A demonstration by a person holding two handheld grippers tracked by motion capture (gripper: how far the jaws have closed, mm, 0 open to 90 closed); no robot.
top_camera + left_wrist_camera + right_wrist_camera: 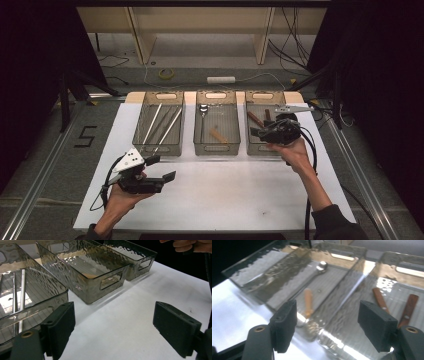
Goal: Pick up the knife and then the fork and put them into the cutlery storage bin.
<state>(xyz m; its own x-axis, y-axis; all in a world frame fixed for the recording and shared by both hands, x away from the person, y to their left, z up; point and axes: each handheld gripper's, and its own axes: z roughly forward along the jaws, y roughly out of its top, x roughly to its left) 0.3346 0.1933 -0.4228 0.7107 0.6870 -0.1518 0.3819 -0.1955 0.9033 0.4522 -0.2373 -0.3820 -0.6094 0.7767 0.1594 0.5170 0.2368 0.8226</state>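
Right gripper (260, 132) hovering over right bin (260, 150), jaws apart, gripping nothing; brown-handled knives (380, 299) lying just beyond jaws. Left gripper (162, 169) idling over white mat (225, 190), jaws apart. Risk: steep descent, jaw catching bin wall, tipping bin.

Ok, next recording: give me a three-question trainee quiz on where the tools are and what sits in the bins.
1. True or false: the left tool is shut on a utensil.
2. Which bin is the right tool over? A) left bin B) middle bin C) right bin
3. Fill in: the left bin holds long ____ rods.

Key:
1. False: its jaws stand open, with nothing between them, over the white sheet.
2. C: it hangs open over the right bin, where two brown-handled utensils lie.
3. Silver; the rods lie slanted along the bin.
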